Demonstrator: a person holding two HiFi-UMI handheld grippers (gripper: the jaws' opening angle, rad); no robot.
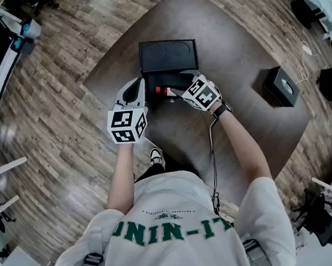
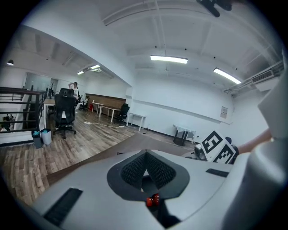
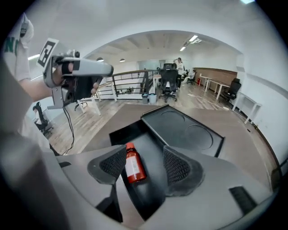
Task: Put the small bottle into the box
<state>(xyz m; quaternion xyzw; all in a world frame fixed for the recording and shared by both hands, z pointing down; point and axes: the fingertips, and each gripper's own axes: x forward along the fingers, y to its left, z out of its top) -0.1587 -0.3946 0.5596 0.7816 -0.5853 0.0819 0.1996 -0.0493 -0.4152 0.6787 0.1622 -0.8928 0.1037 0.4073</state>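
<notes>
A small red bottle (image 3: 133, 167) with a white label lies on its side inside the open black box (image 3: 153, 188), whose lid (image 3: 184, 128) is folded back flat on the table. From the head view the bottle (image 1: 163, 91) shows in the box (image 1: 172, 78) just off the right gripper's tips. My right gripper (image 3: 145, 155) hovers over the box, open, and its pads do not touch the bottle, which lies near the left pad. My left gripper (image 1: 135, 84) stands left of the box, tips together and holding nothing (image 2: 145, 158).
The brown table (image 1: 238, 54) also carries a small black case (image 1: 281, 85) at its far right. A cable runs from the right gripper along the person's arm (image 1: 213, 157). Wooden floor surrounds the table; office chairs (image 3: 170, 83) and a railing stand farther off.
</notes>
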